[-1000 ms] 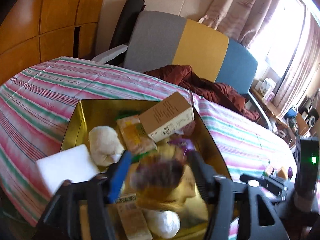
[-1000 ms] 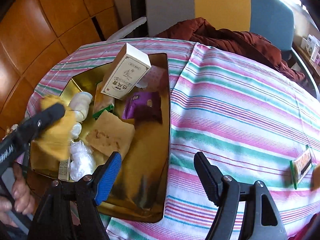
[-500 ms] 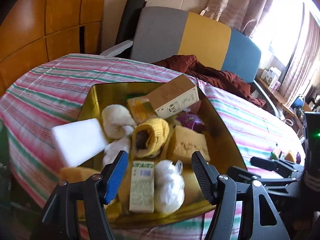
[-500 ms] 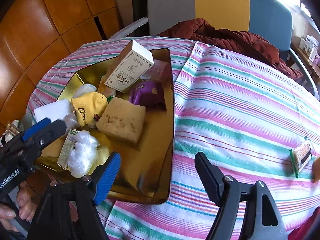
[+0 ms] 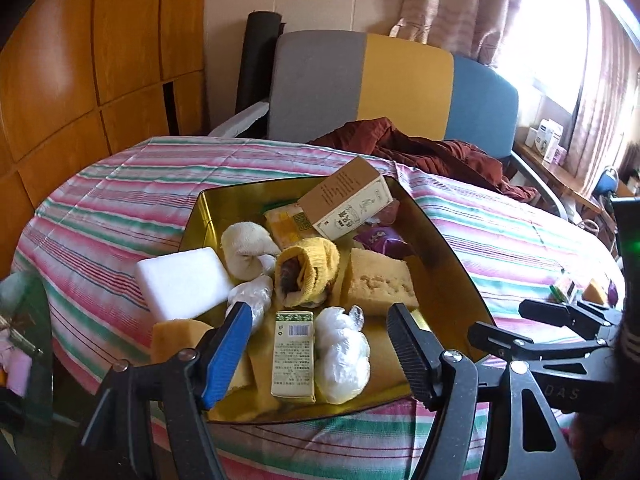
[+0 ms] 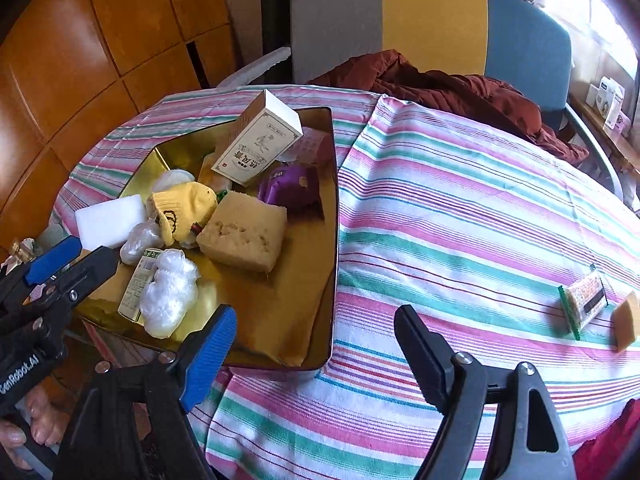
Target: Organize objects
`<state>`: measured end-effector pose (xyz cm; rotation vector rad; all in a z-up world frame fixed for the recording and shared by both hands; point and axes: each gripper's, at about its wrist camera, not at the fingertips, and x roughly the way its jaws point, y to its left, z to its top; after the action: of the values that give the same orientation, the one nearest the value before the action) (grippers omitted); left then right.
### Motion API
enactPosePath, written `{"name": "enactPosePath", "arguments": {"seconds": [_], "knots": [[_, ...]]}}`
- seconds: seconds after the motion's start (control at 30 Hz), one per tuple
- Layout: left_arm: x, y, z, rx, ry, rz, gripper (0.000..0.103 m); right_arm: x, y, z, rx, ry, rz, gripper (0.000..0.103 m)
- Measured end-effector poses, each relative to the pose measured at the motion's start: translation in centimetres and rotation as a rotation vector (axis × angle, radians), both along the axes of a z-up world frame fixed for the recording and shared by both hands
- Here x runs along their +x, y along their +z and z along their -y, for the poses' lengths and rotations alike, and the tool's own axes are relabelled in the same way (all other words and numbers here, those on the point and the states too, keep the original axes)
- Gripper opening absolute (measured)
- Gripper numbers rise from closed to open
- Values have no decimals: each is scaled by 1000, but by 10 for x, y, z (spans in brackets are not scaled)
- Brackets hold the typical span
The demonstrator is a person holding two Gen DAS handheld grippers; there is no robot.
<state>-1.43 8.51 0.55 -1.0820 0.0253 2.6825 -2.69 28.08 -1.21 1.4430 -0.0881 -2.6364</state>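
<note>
A gold tray on the striped table holds several items: a yellow sock roll, a tan sponge, a white block, a brown-and-white carton, a purple packet, a small green-white box and white plastic bundles. My left gripper is open and empty above the tray's near edge. My right gripper is open and empty over the tray's near right corner.
A green-edged snack packet and a small tan block lie on the tablecloth at the right. A grey, yellow and blue chair with a dark red garment stands behind the table. Wooden panels are at the left.
My left gripper let go of the yellow sock roll, which now lies in the tray, and pulled back and up. My right gripper backed away slightly.
</note>
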Motion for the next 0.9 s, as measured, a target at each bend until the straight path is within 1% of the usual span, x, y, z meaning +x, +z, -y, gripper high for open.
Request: {"name": "enactPosePath", "arguments": {"seconds": [0.4, 0.53, 0.7, 0.9], "knots": [[13, 2, -16, -27, -58, -13, 71, 8, 1, -15, 14, -42, -3, 83], [15, 1, -24, -34, -81, -9, 71, 9, 0, -29, 21, -74, 5, 83], [18, -2, -35, -47, -117, 2, 71, 12, -5, -57, 17, -139, 23, 83], [21, -6, -48, -57, -161, 12, 71, 16, -17, -90, -7, -228, 70, 83]]}}
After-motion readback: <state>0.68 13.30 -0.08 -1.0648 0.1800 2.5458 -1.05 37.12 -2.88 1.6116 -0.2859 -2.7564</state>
